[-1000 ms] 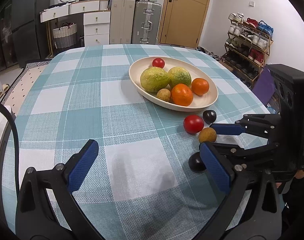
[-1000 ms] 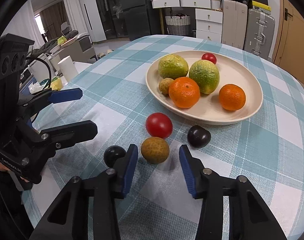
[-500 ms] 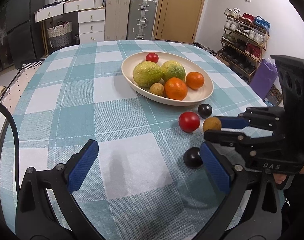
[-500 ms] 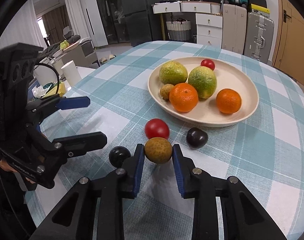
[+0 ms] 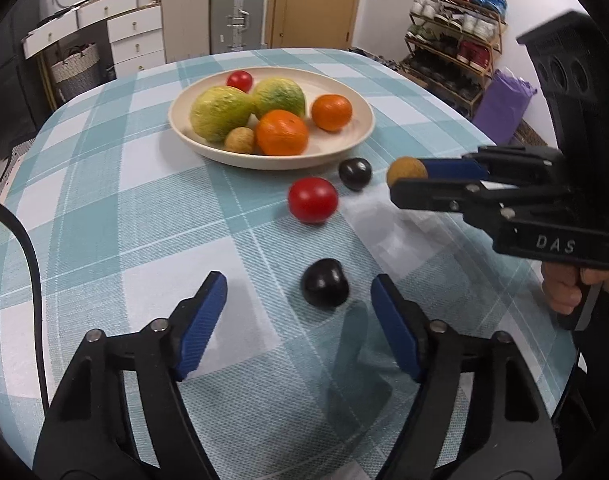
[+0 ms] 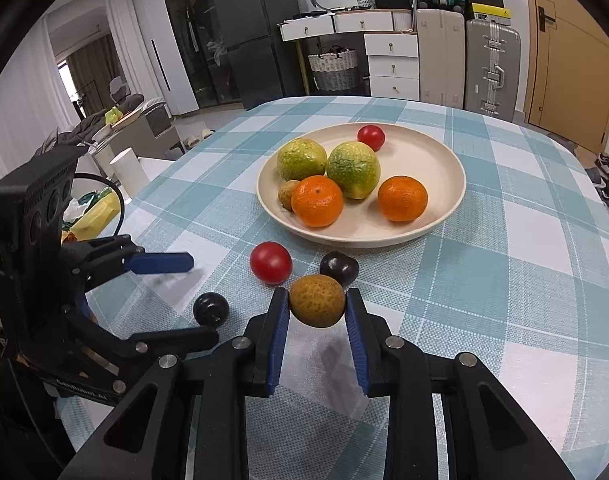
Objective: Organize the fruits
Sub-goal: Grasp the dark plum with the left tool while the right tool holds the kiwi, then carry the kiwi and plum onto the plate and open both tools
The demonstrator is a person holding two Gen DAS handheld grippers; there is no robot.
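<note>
The plate (image 6: 458, 184) already holds six fruits: two green citrus, two oranges, a small tomato at its far side and a small brown fruit at its near-left edge. The right gripper (image 6: 317, 307) is clamped on a speckled brown fruit (image 6: 317, 300), lifted just short of the plate. Left on the cloth near the plate's front rim are a tomato (image 6: 271, 262) and a dark plum (image 6: 339, 268); a second plum (image 5: 325, 288) lies farther out, between the spread, empty jaws of the left gripper (image 5: 298, 322). The brown fruit in the plate is half hidden behind an orange, so its kind is unclear, perhaps matching the held one.
</note>
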